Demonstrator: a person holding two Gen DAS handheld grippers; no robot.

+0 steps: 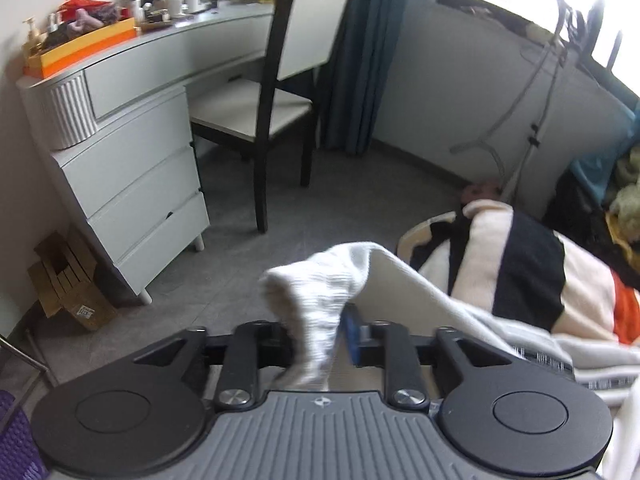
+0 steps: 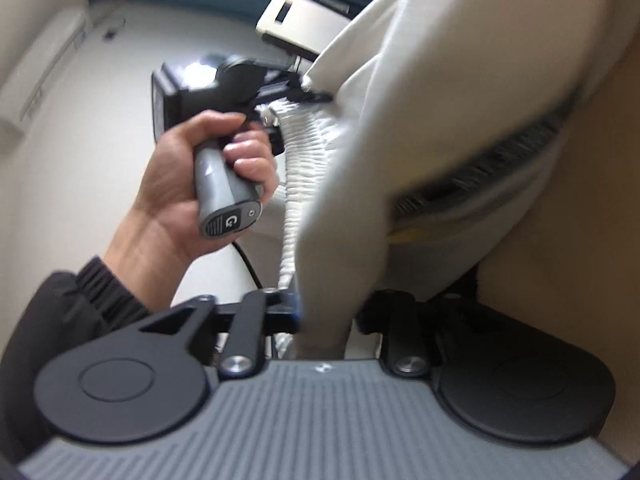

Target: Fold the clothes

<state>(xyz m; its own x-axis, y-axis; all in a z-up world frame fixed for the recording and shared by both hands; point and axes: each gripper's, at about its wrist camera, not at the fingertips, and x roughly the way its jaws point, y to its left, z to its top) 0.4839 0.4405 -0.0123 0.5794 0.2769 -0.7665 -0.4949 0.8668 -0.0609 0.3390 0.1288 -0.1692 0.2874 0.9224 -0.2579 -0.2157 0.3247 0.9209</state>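
Note:
A white garment with a ribbed hem (image 1: 320,300) is held up in the air. My left gripper (image 1: 320,340) is shut on its ribbed edge, and the cloth drapes down to the right over the bed. In the right wrist view the same white garment (image 2: 400,140) hangs taut, and my right gripper (image 2: 326,320) is shut on a fold of it. The left gripper (image 2: 292,100) shows further up in that view, held by a person's hand (image 2: 208,168) and clamped on the ribbed hem (image 2: 304,152).
A cream, black and orange striped garment (image 1: 512,264) lies on the bed at right. A white dresser (image 1: 132,184) with toiletries, a dark chair (image 1: 272,100), teal curtains (image 1: 360,60) and a cardboard box (image 1: 68,280) stand on the grey floor at left.

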